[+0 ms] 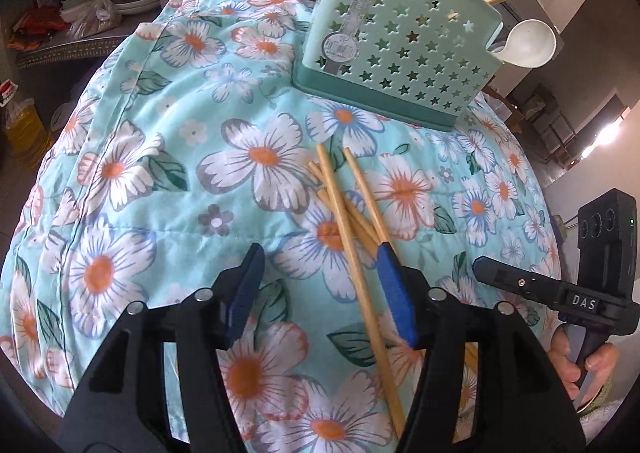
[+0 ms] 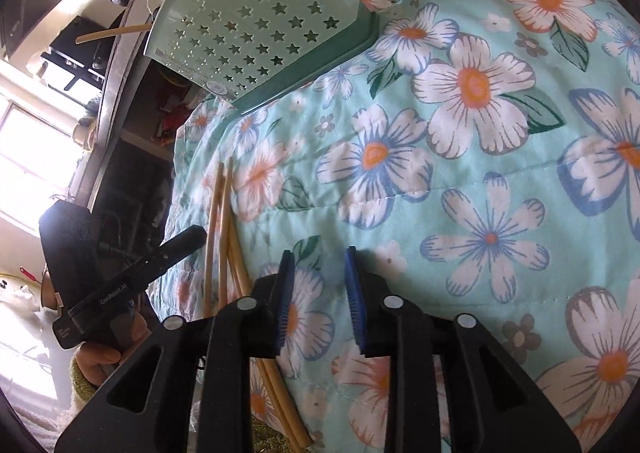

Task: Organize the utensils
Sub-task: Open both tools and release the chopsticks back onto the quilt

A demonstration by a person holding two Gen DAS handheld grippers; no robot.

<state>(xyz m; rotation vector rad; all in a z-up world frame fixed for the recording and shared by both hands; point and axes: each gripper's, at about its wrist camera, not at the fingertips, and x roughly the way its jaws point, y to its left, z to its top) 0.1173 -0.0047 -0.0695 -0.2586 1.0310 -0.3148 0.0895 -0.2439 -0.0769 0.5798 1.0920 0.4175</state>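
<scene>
Chopsticks (image 1: 344,209) before holder (image 1: 400,53), on cloth (image 1: 160,173).

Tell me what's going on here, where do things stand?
A person with a gripper in each hand is sorting utensils on a floral cloth. The holder already has chopsticks and a white spoon in it. Several loose chopsticks lie crossed on the cloth. The left gripper is open with chopsticks lying between its fingers, not pinched. The right gripper is open over bare cloth, the chopsticks beside it.
</scene>
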